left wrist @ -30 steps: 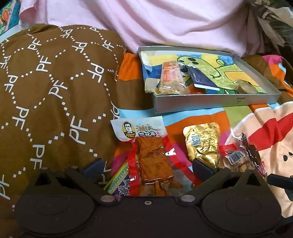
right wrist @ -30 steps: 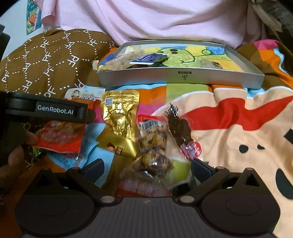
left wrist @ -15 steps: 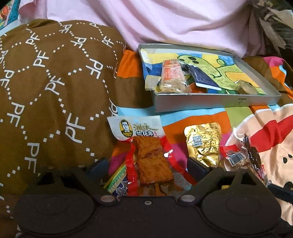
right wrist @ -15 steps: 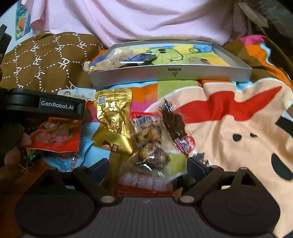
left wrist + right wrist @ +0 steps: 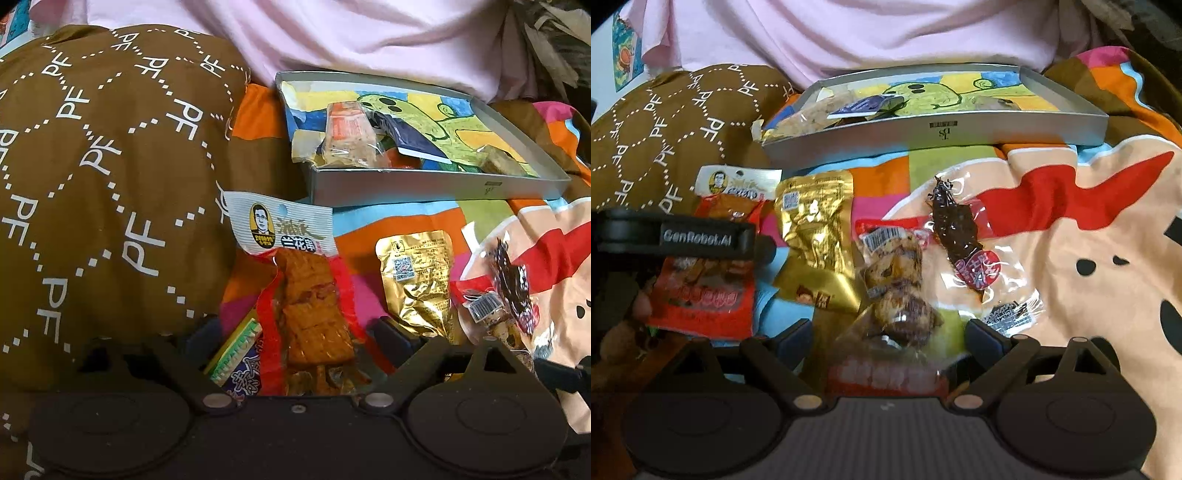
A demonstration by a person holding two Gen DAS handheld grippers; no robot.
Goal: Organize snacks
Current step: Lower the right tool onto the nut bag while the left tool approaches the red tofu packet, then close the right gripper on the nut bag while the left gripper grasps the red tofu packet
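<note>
In the left wrist view my left gripper (image 5: pixel 295 332) has its jaws closing around a clear red-edged pack of orange-brown tofu (image 5: pixel 310 314); the pads still stand apart from it. In the right wrist view my right gripper (image 5: pixel 886 336) is also closing, with a clear pack of brown chunks (image 5: pixel 894 291) between its fingers and a gap on each side. A gold pouch (image 5: pixel 816 225) and a dark dried-fruit pack (image 5: pixel 956 229) lie just beyond. The grey tray (image 5: pixel 424 188) with a dinosaur drawing holds several snacks.
A brown patterned pillow (image 5: pixel 92 166) rises at the left and pink cloth (image 5: pixel 332 33) lies behind the tray. Everything rests on a colourful blanket (image 5: pixel 1089 240). The left tool's black housing (image 5: pixel 683 236) and a hand (image 5: pixel 639 306) fill the right view's left side, over a red pack (image 5: pixel 705 295).
Both pairs of fingers have come inward around the packs between them. The right view has rolled slightly, and neither hand has shifted much.
</note>
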